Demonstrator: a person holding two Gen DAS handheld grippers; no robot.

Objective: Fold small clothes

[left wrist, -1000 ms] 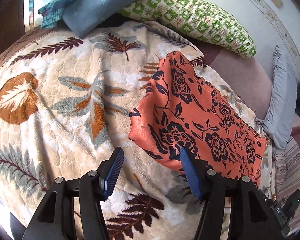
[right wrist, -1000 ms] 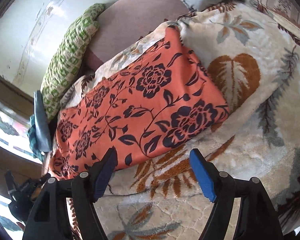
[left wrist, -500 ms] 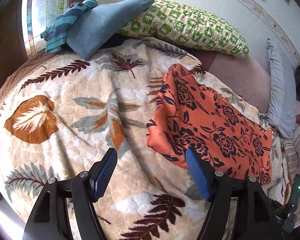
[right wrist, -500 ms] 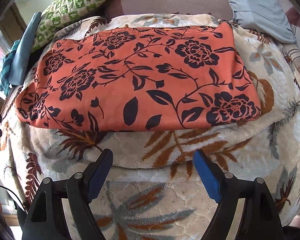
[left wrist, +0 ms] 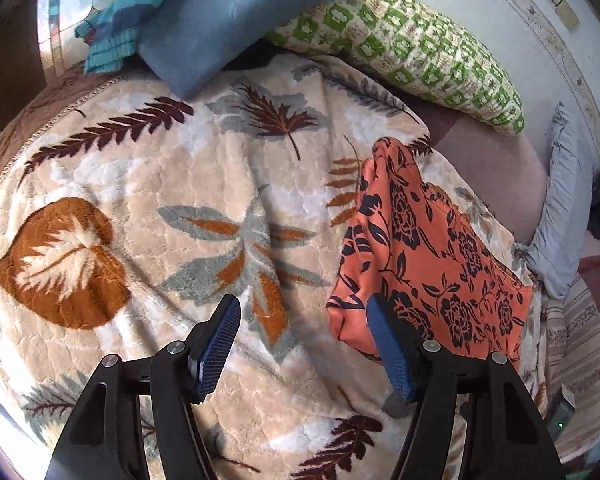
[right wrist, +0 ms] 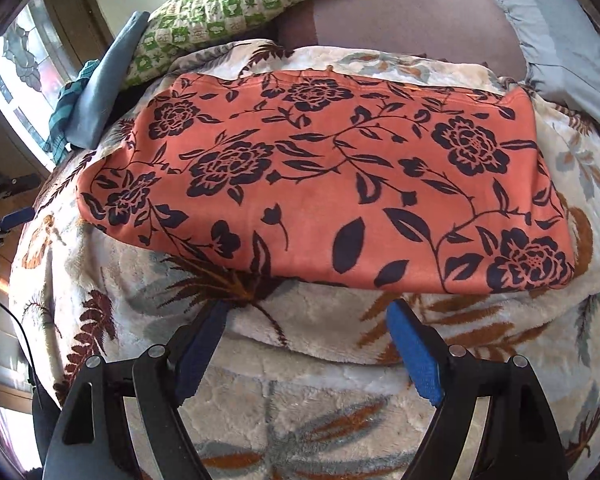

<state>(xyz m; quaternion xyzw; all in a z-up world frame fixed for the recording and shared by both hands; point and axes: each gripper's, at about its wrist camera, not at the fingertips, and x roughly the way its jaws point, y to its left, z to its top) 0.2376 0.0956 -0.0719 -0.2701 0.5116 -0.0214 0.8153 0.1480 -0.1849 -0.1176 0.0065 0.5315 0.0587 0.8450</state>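
Note:
An orange cloth with dark blue flowers lies folded in a flat rectangle on the leaf-patterned blanket. In the left wrist view the cloth lies to the right, its near corner just beyond the right fingertip. My left gripper is open and empty above the blanket. My right gripper is open and empty, a little short of the cloth's near long edge. The left gripper's blue tip shows at the left edge of the right wrist view.
A green checked pillow and a blue cushion lie at the bed's far side by a window. A pale grey pillow and mauve sheet lie behind the cloth. A striped cloth lies at the right.
My right gripper swung round to face the cloth's long edge square on and came closer. My left gripper drew back, then eased toward the cloth's corner. Both stayed open.

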